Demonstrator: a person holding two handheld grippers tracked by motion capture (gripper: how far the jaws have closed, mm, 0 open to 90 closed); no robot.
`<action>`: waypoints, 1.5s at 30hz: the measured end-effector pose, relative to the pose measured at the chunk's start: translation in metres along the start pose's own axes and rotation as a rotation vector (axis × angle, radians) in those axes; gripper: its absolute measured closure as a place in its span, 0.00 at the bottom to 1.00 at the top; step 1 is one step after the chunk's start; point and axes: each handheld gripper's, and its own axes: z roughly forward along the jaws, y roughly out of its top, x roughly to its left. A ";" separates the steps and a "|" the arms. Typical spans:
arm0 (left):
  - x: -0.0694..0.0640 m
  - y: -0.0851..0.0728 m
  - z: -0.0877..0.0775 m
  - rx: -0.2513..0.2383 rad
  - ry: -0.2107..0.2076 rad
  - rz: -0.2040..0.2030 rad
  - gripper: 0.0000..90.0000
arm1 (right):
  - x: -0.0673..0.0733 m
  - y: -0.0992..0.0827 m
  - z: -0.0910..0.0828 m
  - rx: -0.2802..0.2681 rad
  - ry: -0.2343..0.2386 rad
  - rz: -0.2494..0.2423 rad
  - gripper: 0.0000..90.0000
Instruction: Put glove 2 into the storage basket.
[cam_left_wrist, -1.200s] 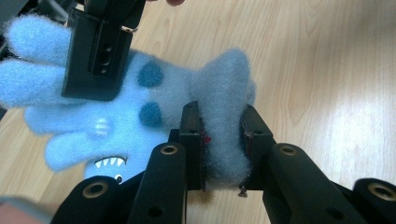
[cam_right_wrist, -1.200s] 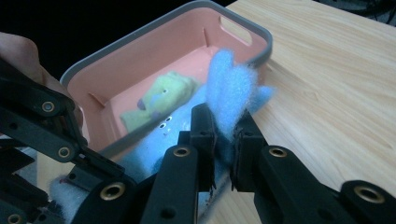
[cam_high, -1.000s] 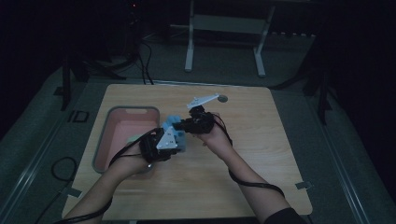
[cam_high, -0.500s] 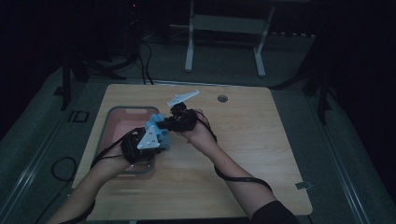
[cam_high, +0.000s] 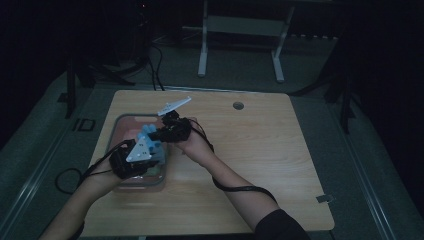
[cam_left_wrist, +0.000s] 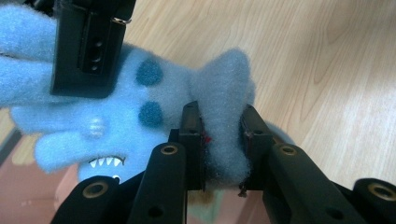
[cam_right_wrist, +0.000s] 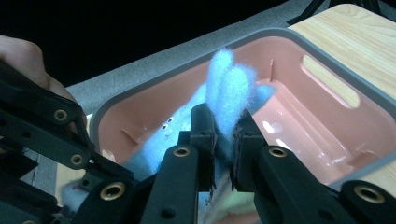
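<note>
Blue plush toy (cam_right_wrist: 187, 130) over pink bin (cam_right_wrist: 327, 154)

Wooden table (cam_high: 280, 165), light grain, rounded corners, standing on a grey floor (cam_high: 380, 150) (dim lighting throughout). A small round grommet (cam_high: 238, 105) is set into the tabletop near its far edge. A pink bin (cam_high: 119, 131) with a grey rim rests directly on the table's left portion, its long side running from near to far; in the right gripper view, the bin's inner wall (cam_right_wrist: 322, 79) shows a slot-shaped handle cut-out. To the right of the bin, the tabletop surface (cam_left_wrist: 327, 60) is bare wood.
</note>
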 end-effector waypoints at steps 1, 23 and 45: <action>0.000 -0.003 0.000 0.001 0.001 -0.006 0.85 | 0.001 0.000 0.003 0.004 -0.002 -0.003 0.91; 0.005 -0.037 0.042 0.124 -0.063 -0.067 0.85 | -0.010 -0.028 0.060 0.129 -0.035 0.032 0.91; 0.009 -0.034 0.037 0.139 0.012 -0.188 0.32 | -0.014 -0.023 0.057 0.119 -0.049 0.043 0.47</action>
